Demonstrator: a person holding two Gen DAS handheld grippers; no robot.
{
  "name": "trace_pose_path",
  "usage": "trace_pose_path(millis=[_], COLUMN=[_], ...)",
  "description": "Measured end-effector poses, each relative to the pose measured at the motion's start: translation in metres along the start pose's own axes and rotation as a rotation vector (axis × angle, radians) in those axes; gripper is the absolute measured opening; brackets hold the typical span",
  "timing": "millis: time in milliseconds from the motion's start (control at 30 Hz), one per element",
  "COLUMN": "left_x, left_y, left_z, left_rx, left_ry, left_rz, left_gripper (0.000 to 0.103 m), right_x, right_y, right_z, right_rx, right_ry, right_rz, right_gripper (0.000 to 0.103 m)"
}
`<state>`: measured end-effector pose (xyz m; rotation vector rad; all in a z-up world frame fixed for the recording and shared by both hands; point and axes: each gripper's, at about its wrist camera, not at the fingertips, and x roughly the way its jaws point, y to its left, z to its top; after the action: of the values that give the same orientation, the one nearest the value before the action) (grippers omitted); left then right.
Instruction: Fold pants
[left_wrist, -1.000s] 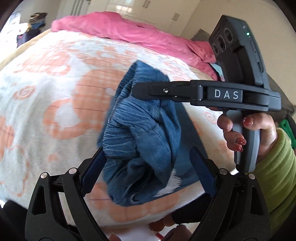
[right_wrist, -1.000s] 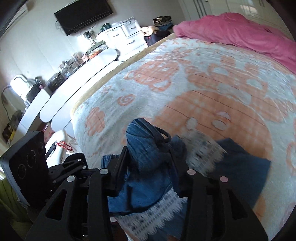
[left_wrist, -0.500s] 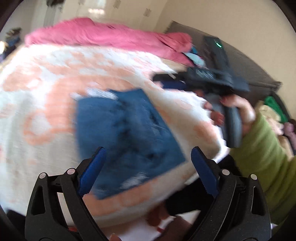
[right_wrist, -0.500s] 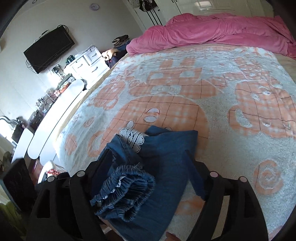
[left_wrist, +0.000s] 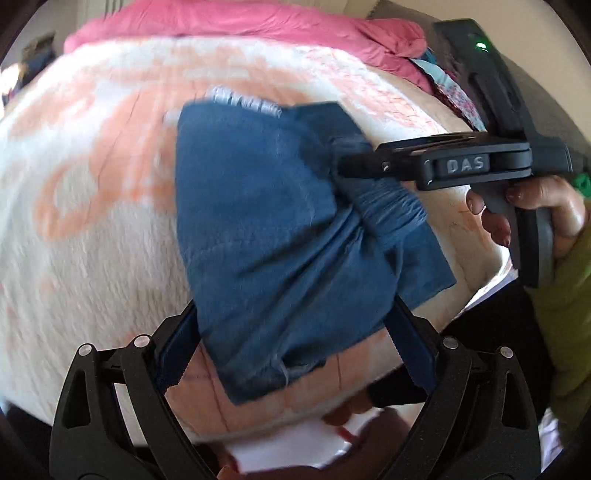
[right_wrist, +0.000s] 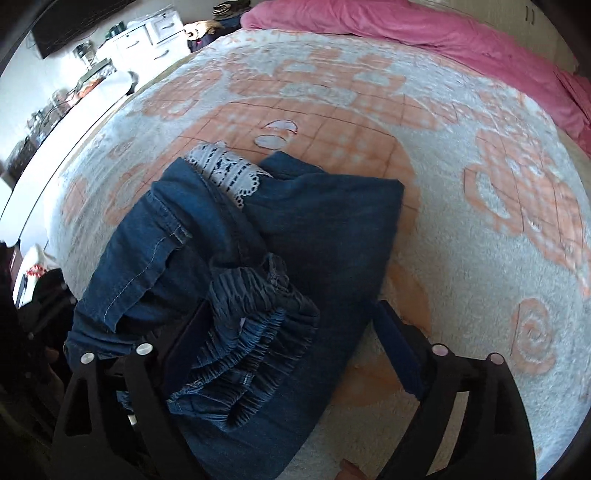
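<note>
The pants (left_wrist: 280, 229), blue denim with a white lace trim (right_wrist: 231, 173) at one end, lie folded in a rough rectangle on a white and orange blanket (left_wrist: 92, 184) near the bed's near edge, with a pink duvet (right_wrist: 406, 26) bunched along the far side. The elastic waistband (right_wrist: 255, 325) sits crumpled on top of the fold. The right gripper (right_wrist: 288, 354) points down at the pants with its jaws opening wide; the waistband lies between the 2 fingers, the left pad is right against the gathered cloth and the right pad stands clear of it, so nothing is clamped. In the left wrist view a hand (left_wrist: 532, 206) holds that gripper by its grip. The left gripper (left_wrist: 295, 343) is spread wide over the near end of the pants, its 2 blue pads beside the cloth's edges and not pinching it.
</note>
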<state>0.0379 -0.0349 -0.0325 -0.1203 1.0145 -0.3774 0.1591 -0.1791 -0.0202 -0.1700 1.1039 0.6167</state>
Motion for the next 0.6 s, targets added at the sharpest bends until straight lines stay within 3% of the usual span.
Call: trace_pose_path(millis=[167, 333, 500, 600], left_x=[-0.038, -0.065, -0.078, -0.075], left_y=[0.003, 0.035, 0.066, 0.073], left_z=[0.000, 0.005, 0.028, 0.049], left_rx=[0.025, -0.036, -0.083, -0.082], left_ry=[-0.080, -0.156, -0.176, -0.164], left_rz=[0.015, 0.054, 0.086, 0.048], left_gripper=[0.086, 0.089, 0.084, 0.069], right_x=[-0.036, -0.079, -0.095, -0.098], right_y=[-0.001, 0.001, 0.057, 0.103], right_z=[0.000, -0.017, -0.046, -0.062], right_rx=[0.000, 0.014, -0.183, -0.362], right_ry=[-0.128, -0.267, -0.319, -0.338], right_rz=[0.008, 0.060, 0.145, 0.147], right_gripper=[0.089, 0.089, 0.087, 0.072])
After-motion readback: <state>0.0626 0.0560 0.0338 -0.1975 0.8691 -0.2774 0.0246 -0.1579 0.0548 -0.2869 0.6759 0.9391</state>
